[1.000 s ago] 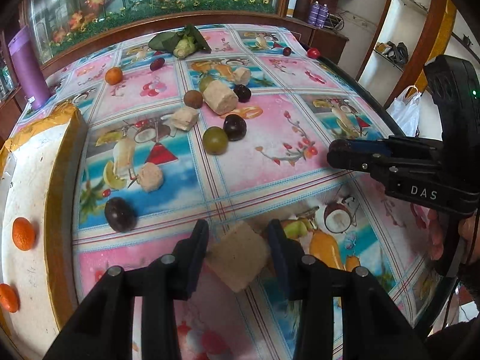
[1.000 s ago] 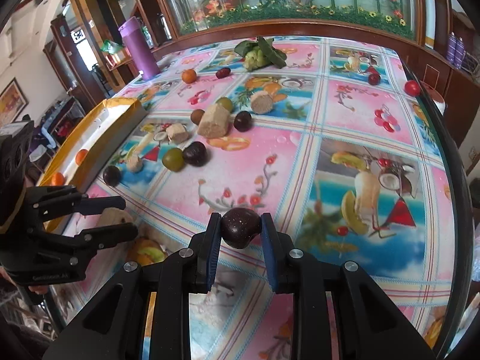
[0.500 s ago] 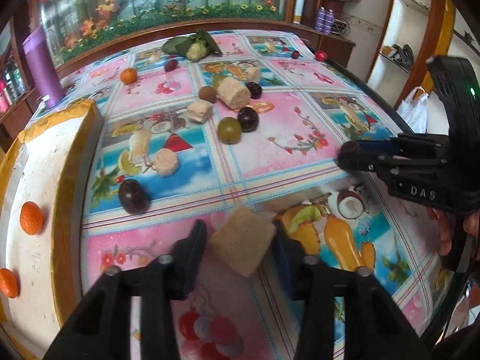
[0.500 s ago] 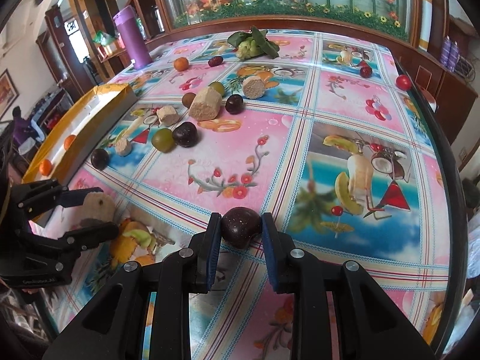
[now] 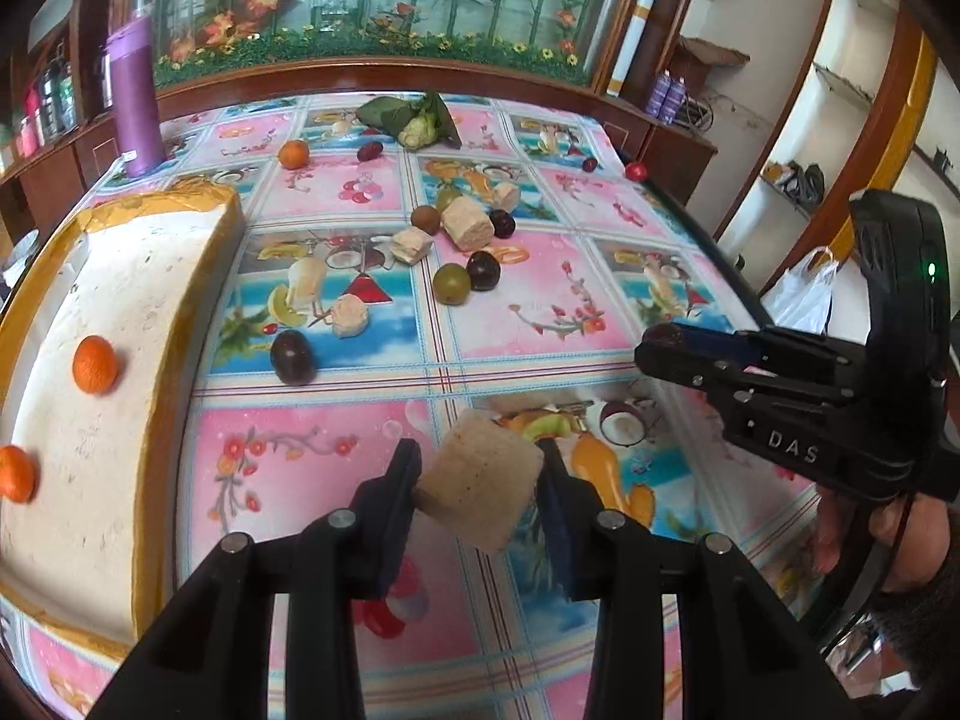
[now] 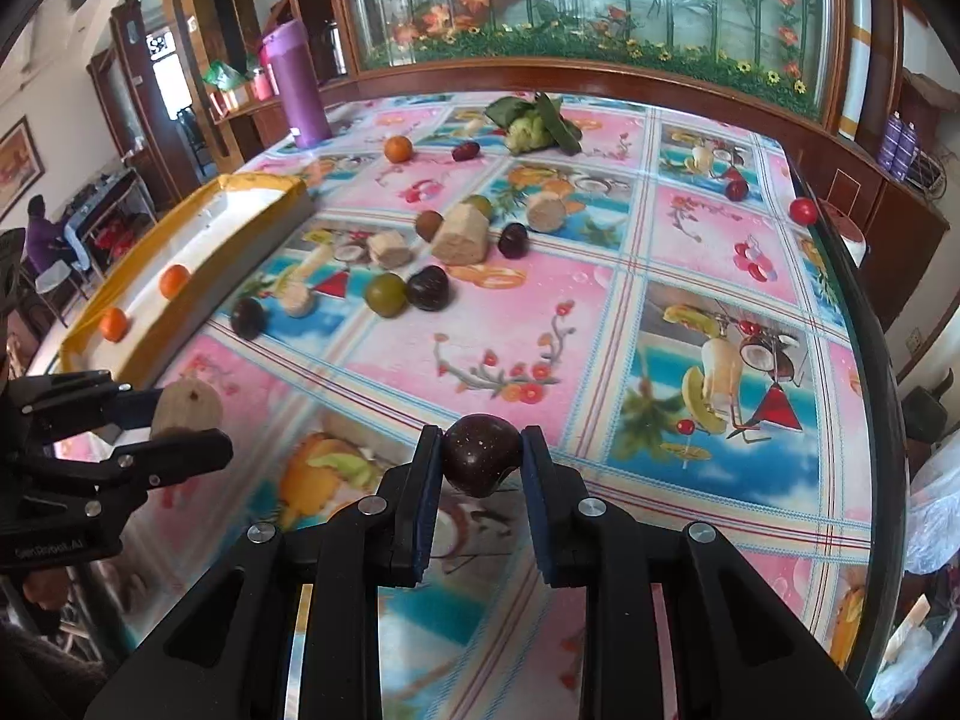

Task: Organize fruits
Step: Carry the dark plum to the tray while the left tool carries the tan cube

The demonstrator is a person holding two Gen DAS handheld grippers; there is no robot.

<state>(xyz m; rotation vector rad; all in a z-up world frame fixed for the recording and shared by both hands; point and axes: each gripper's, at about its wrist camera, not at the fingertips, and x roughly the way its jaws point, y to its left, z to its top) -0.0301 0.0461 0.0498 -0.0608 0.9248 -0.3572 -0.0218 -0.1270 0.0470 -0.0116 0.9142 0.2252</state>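
My left gripper (image 5: 477, 468) is shut on a beige cut fruit chunk (image 5: 477, 489) and holds it above the table, right of the yellow-rimmed white tray (image 5: 156, 300). It also shows in the right wrist view (image 6: 174, 420). My right gripper (image 6: 480, 450) is shut on a dark purple round fruit (image 6: 480, 456), held above the table. Two oranges (image 5: 94, 363) lie in the tray. Several fruits and beige chunks (image 5: 468, 231) lie scattered mid-table, among them a green fruit (image 5: 451, 283) and a dark fruit (image 5: 292, 357).
A purple bottle (image 5: 139, 102) stands at the far left corner. A leafy green bundle (image 5: 414, 120) lies at the far edge, with an orange (image 5: 294, 154) nearby. A red fruit (image 5: 636, 171) sits by the right table edge. The tablecloth is busy with printed fruit.
Both grippers have drawn back and up from the table with their loads. The left gripper has shifted toward the tray, which fills more of its view.
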